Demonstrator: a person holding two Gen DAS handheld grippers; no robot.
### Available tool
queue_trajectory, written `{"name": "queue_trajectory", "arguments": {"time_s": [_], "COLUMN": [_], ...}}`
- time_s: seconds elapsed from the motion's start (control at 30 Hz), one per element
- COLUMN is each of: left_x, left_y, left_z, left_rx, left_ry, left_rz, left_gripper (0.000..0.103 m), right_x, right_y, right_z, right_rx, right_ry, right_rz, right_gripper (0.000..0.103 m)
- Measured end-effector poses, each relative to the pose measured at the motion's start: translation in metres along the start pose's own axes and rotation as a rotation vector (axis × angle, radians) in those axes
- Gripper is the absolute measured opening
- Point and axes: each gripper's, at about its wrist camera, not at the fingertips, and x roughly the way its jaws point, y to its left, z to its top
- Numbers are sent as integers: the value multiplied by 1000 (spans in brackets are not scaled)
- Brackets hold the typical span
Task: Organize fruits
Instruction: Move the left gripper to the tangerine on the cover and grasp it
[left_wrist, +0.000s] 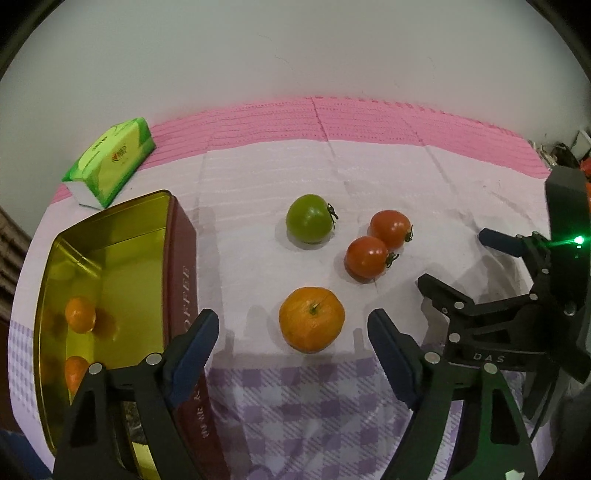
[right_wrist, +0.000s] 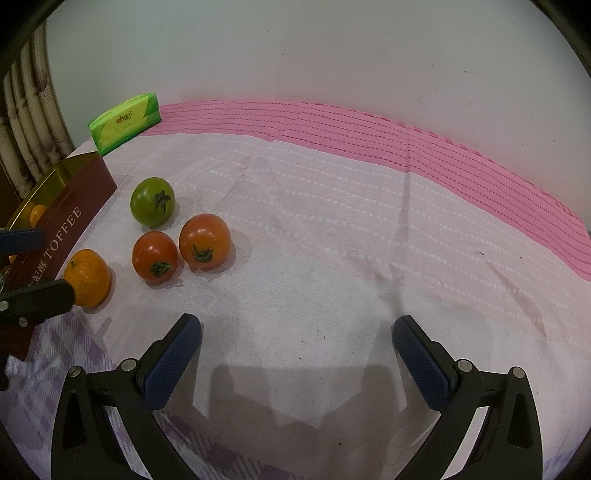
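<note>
An orange (left_wrist: 312, 319) lies on the cloth between the fingers of my left gripper (left_wrist: 292, 326), which stands open with a gap on both sides of the fruit. Left of it is a maroon toffee tin (left_wrist: 183, 266) with a gold inside, holding two small oranges (left_wrist: 80, 314). Beyond the orange lie a green tomato (left_wrist: 309, 218) and two red tomatoes (left_wrist: 367, 256). My right gripper (right_wrist: 298, 326) is open over bare cloth with nothing between its fingers. It sees the orange (right_wrist: 88, 277), the tomatoes (right_wrist: 205, 240) and the tin (right_wrist: 74, 206) at its left.
A green tissue pack (left_wrist: 110, 158) lies behind the tin at the back left. A white wall runs behind the table's pink-banded cloth (right_wrist: 369, 122). The right gripper's body (left_wrist: 461, 262) stands close to the right of the red tomatoes.
</note>
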Motion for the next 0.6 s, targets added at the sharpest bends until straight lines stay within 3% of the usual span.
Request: {"name": "queue_trajectory", "arguments": {"time_s": [0.27, 0.6], "left_x": [12, 23], "left_y": [-3, -4], "left_z": [6, 12], "left_rx": [6, 9], "left_ry": [20, 48], "left_rz": [3, 0], "left_gripper": [79, 68], "right_x": [0, 0], "right_y": [0, 0], "right_z": [0, 0], "right_rx": [0, 0], "right_ry": [-1, -1], "right_rz": [0, 0], "right_gripper": [103, 103]}}
